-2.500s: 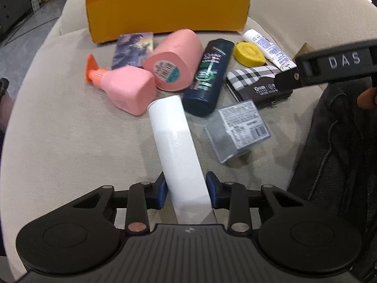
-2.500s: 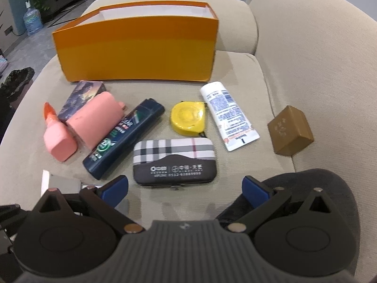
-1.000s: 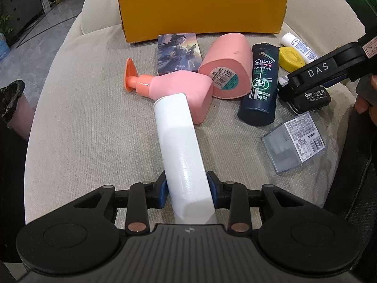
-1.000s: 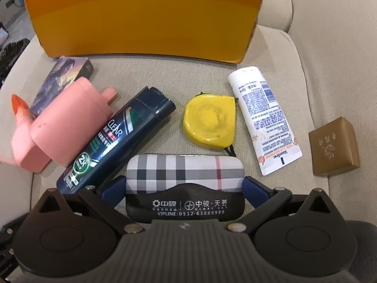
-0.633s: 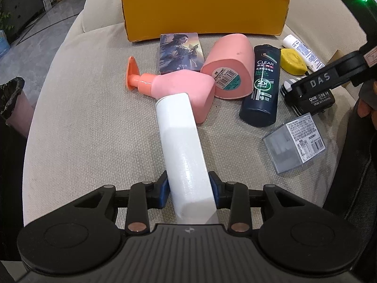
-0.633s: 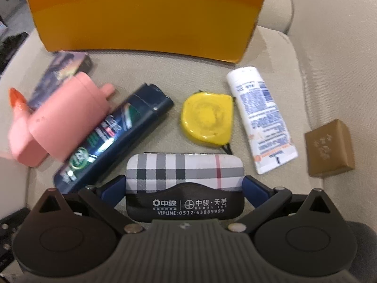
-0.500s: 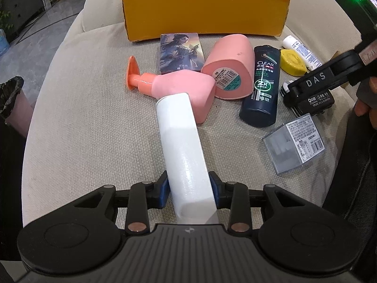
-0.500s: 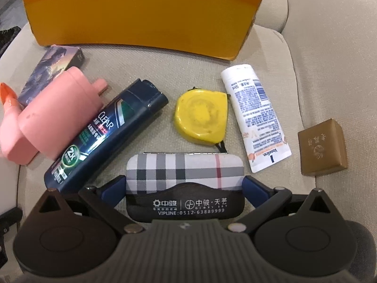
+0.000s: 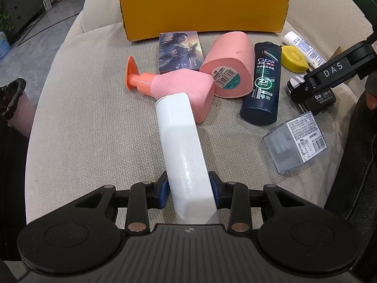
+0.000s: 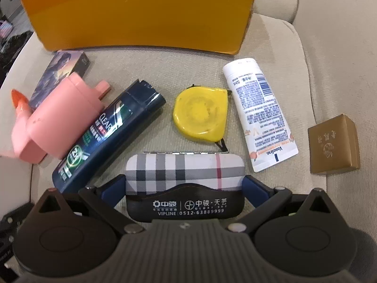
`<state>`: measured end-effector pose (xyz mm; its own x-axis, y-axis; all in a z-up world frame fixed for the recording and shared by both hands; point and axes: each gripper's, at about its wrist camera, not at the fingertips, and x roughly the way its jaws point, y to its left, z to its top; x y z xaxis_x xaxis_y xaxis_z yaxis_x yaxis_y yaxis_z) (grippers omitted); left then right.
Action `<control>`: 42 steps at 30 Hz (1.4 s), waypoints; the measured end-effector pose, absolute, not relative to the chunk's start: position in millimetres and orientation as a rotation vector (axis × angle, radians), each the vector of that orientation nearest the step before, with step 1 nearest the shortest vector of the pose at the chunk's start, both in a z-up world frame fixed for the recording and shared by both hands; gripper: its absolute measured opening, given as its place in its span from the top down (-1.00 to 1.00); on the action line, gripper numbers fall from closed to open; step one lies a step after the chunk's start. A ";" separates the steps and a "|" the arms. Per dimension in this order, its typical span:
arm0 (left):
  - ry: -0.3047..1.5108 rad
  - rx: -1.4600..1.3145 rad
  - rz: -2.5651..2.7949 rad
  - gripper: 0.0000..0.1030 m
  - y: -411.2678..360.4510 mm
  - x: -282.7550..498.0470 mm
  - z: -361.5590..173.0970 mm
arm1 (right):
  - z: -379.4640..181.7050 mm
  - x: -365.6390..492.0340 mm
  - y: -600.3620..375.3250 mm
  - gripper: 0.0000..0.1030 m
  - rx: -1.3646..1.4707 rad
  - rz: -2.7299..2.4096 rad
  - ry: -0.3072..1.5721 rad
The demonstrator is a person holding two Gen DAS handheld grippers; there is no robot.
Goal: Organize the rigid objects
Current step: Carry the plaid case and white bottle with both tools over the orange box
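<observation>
Jaws of left gripper (image 9: pixel 188 192) clamp a tall white plastic bottle (image 9: pixel 182 146) btwn blue pads, its far end pointing twd the pink pump bottle (image 9: pixel 174 89). Right gripper (image 10: pixel 185 186) pads pinch both ends of a plaid-and-black zip case (image 10: pixel 185 181), w/ the orange cardboard box (image 10: pixel 141 14) beyond on the beige sofa cushion (image 10: pixel 306 70).

Even indoor light, soft shadows; glare on glossy white plastic bottle (image 9: pixel 186 165); fisheye bending edges; right view slightly blurred.

Both wrist views look forward, down over cushion (image 9: pixel 94 122), close; share orange box (image 10: pixel 141 14), shampoo bottle (image 9: pixel 264 82).
</observation>
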<state>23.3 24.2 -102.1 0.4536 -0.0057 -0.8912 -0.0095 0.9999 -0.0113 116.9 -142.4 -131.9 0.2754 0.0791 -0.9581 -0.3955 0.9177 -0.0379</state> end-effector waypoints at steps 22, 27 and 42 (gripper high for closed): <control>1.099 -0.028 -0.031 0.18 30.1 21.7 -102.5 | -123.6 91.2 -124.3 -0.93 -1.291 1.150 0.903; 1.088 -0.004 -0.030 0.17 25.7 19.5 -102.7 | -138.7 83.7 -120.6 -0.89 -1.408 1.202 0.877; 1.081 -0.025 -0.039 0.33 28.3 14.1 -96.3 | -144.1 74.4 -110.1 -0.28 -1.354 1.266 0.856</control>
